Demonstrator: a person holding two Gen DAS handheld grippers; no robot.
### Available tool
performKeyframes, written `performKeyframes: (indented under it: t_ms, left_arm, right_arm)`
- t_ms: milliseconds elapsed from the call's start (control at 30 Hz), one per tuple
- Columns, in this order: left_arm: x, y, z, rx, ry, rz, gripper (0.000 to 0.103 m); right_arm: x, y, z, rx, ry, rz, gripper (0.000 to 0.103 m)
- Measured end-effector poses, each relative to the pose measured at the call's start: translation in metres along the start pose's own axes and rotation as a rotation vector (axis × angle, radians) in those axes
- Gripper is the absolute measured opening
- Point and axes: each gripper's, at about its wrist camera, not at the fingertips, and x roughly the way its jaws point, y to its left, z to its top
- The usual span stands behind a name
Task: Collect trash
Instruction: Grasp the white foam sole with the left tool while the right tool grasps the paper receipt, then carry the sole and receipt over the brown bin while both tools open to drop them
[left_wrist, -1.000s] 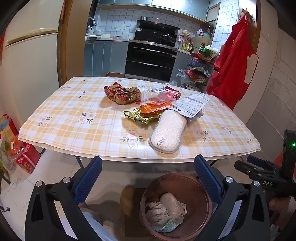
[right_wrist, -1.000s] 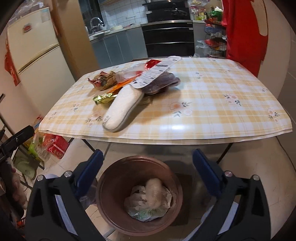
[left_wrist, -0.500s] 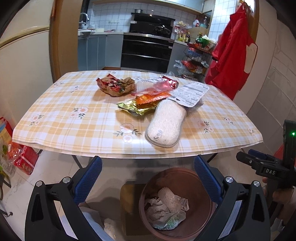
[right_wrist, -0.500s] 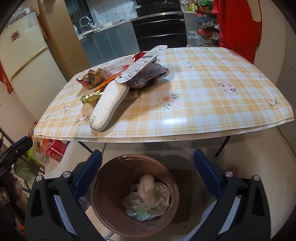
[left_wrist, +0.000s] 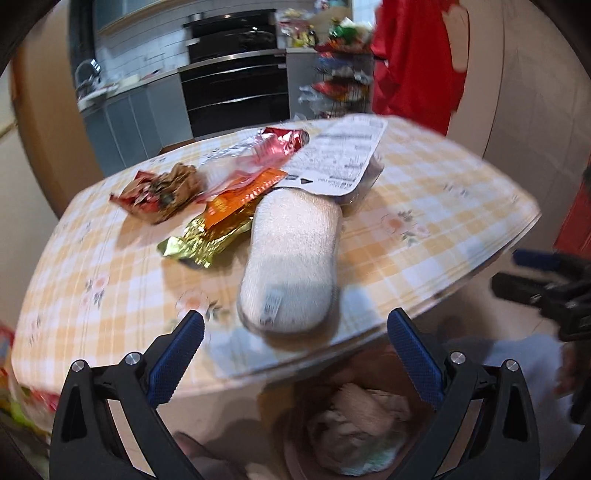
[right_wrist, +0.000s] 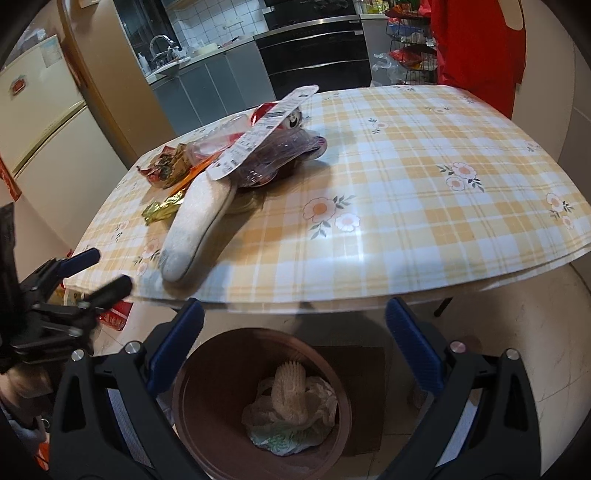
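A white slipper insole (left_wrist: 291, 258) lies on the checked table (left_wrist: 443, 206), its near end close to the front edge; it also shows in the right wrist view (right_wrist: 195, 225). Behind it lie a gold and orange wrapper (left_wrist: 218, 225), a crumpled red-brown wrapper (left_wrist: 162, 190), a clear red bag (left_wrist: 258, 155) and a labelled plastic tray (left_wrist: 340, 158). My left gripper (left_wrist: 295, 332) is open and empty, just short of the insole's near end. My right gripper (right_wrist: 295, 321) is open and empty above the brown bin (right_wrist: 221, 443), which holds crumpled trash (right_wrist: 291, 410).
The bin (left_wrist: 295, 458) stands on the floor below the table's front edge. The left gripper (right_wrist: 88, 273) shows at the left of the right wrist view. A red apron (left_wrist: 417, 62) hangs at the right. A fridge (right_wrist: 40, 122) stands at the left; kitchen cabinets stand behind.
My left gripper has moved up and forward over the table edge toward the insole; its view is blurred. My right gripper has risen a little over the bin.
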Motion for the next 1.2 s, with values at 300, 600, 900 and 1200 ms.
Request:
performKeyframes:
  t_ms: [300,600,900,1200]
  left_arm:
    - [0.072,-0.031,0.016,0.157,0.050,0.113,0.089]
    - [0.087,-0.019,0.017,0.135,0.065,0.146,0.061]
    - [0.038,0.018,0.021,-0.026,-0.023,0.066,0.025]
    - [0.017,0.044,0.013,-0.149,-0.037,0.006,0.019]
  right_arm:
    - [0.025,-0.022,0.024,0.067,0.012,0.009,0.097]
    - [0.036,-0.033,0.054,0.053,-0.020,0.005,0.097]
    - [0.049,-0.020,0.103,0.037,-0.069,0.105,0.081]
    - [0.082,0.002,0.159,0.022,-0.088,0.136,0.075]
